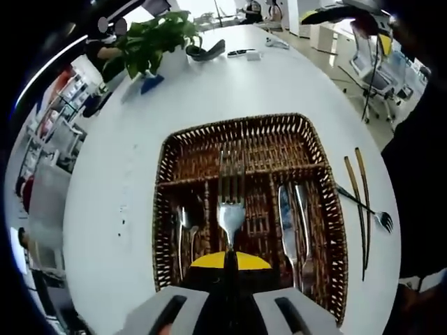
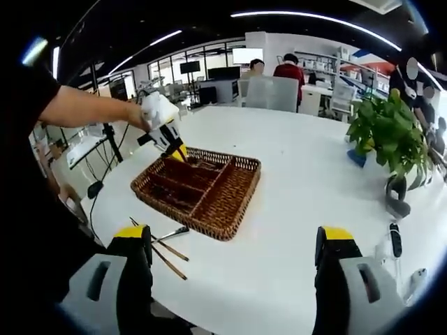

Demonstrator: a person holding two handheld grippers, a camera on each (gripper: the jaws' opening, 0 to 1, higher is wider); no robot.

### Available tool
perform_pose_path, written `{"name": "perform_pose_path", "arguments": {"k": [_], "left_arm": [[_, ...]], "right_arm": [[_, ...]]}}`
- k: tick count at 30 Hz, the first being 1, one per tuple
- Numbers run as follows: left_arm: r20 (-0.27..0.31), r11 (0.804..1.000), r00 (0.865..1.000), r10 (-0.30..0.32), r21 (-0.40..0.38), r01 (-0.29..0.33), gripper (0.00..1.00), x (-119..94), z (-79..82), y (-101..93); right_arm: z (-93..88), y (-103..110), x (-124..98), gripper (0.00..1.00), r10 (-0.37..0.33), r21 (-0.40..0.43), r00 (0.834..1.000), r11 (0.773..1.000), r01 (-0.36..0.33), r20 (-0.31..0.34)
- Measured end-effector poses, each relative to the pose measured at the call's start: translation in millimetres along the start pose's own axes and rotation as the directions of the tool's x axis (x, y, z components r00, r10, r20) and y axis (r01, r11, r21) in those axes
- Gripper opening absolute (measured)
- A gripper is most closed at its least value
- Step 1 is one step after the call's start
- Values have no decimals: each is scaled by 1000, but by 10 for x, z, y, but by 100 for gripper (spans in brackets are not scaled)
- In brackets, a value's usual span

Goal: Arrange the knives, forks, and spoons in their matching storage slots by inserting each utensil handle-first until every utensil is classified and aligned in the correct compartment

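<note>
A brown wicker basket (image 1: 162, 202) with long slots lies on the white round table (image 1: 112, 209). My left gripper (image 1: 230, 259) is shut on a silver fork (image 1: 230, 209) over the middle slot, tines pointing away from me. A spoon (image 1: 187, 229) lies in the left slot and two knives (image 1: 290, 227) in the right slot. Beside the basket's right wall lie another fork (image 1: 380, 220) and two thin brown sticks (image 1: 357, 183). My right gripper (image 2: 234, 258) stands open, well short of the basket (image 2: 223, 222). There the left gripper (image 2: 178, 153) hangs over the basket's far corner.
A potted plant (image 1: 150, 42) (image 2: 384, 129) stands at the table's far side, with dark small items (image 1: 206, 50) and a remote (image 2: 395, 241) near it. The loose utensils (image 2: 164, 248) lie near the table's edge. Office chairs, desks and people stand beyond the table.
</note>
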State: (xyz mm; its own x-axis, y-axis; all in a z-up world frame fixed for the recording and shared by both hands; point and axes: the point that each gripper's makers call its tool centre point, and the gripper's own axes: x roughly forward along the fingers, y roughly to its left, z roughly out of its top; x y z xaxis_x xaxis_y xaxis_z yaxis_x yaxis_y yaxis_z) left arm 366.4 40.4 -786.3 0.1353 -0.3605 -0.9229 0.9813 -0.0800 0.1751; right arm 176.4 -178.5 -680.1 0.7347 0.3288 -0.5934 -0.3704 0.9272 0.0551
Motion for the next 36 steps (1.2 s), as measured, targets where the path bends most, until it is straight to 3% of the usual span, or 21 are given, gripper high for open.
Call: {"name": "perform_pose_path", "arguments": {"k": [15,36], "left_arm": [[2,1000,1000,10,-23,-10,0,235,-168,-27],[-56,999,998,12,-33,-14,0,650,-293,-17]], "right_arm": [[209,58,15,99,0,-25,1000,1000,1,31],[63,116,-25,99,-19,-14,1000,1000,19,-2]]}}
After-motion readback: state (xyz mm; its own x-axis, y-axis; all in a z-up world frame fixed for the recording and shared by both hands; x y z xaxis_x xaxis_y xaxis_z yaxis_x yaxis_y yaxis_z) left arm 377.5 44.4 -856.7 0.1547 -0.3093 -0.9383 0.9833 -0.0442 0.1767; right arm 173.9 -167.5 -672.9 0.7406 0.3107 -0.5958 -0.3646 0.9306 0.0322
